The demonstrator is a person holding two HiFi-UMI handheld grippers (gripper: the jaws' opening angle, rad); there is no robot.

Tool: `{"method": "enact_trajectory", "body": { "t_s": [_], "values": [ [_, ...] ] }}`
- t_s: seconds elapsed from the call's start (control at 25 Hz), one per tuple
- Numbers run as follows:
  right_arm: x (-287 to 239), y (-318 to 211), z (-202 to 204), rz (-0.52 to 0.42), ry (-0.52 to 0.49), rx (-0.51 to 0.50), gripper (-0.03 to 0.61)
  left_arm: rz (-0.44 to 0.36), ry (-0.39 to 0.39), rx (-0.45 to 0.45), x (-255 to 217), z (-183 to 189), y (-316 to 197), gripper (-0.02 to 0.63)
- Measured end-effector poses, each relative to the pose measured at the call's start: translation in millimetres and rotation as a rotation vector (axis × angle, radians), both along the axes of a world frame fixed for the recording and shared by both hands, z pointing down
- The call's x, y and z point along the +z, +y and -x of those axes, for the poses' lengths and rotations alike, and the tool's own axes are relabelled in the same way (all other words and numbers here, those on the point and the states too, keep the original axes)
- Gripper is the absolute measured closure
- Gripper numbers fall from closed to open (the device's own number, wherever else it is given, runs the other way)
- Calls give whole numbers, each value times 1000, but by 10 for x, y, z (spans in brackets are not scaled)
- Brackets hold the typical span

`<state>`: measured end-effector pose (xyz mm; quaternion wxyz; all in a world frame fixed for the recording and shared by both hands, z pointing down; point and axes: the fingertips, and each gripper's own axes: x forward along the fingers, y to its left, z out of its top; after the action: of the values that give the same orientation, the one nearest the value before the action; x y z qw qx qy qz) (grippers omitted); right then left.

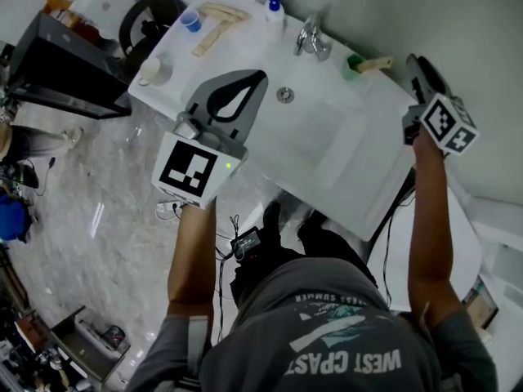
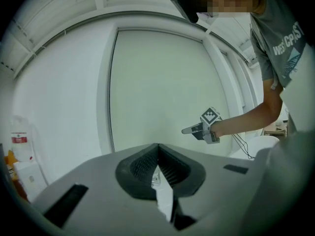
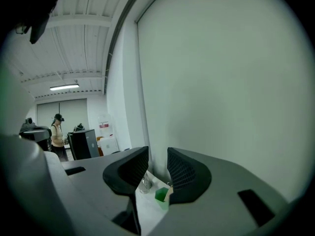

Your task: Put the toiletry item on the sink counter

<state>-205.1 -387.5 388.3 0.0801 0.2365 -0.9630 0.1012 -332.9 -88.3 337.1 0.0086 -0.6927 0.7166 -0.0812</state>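
A green cup (image 1: 352, 66) with a wooden-handled item (image 1: 378, 62) lying across it stands on the white sink counter (image 1: 343, 149), just right of the faucet (image 1: 311, 38). My right gripper (image 1: 418, 68) hovers to the right of that cup, open, with nothing between its fingers. In the right gripper view the green cup (image 3: 161, 194) and faucet (image 3: 143, 184) show far below, through the gap of the right gripper (image 3: 157, 159). My left gripper (image 1: 255, 80) hangs over the counter's left part near the drain (image 1: 284, 95). Its jaws meet at the tips, shut and empty (image 2: 157, 149).
Left of the basin stand a blue cup (image 1: 191, 20), wooden pieces (image 1: 219, 21), a blue-capped bottle (image 1: 274, 11) and a white cup (image 1: 151, 69). A black stand (image 1: 65, 68) and chair (image 1: 151, 19) are left of the counter. A wall rises behind it. A person (image 3: 58, 130) stands far off.
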Motion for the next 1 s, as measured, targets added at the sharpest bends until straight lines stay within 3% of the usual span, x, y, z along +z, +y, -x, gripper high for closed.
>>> {"method": "enact_trajectory", "body": {
  "t_s": [0.24, 0.52, 1.0],
  "values": [
    [-452, 497, -97, -62, -27, -124, 528, -22, -32, 27, -230, -134, 82, 612],
    [-809, 1128, -273, -161, 30, -252, 537, -25, -65, 100, -407, -409, 141, 611],
    [-1220, 1920, -736, -292, 85, -288, 548, -49, -92, 225, -680, -898, 190, 612]
  ]
}}
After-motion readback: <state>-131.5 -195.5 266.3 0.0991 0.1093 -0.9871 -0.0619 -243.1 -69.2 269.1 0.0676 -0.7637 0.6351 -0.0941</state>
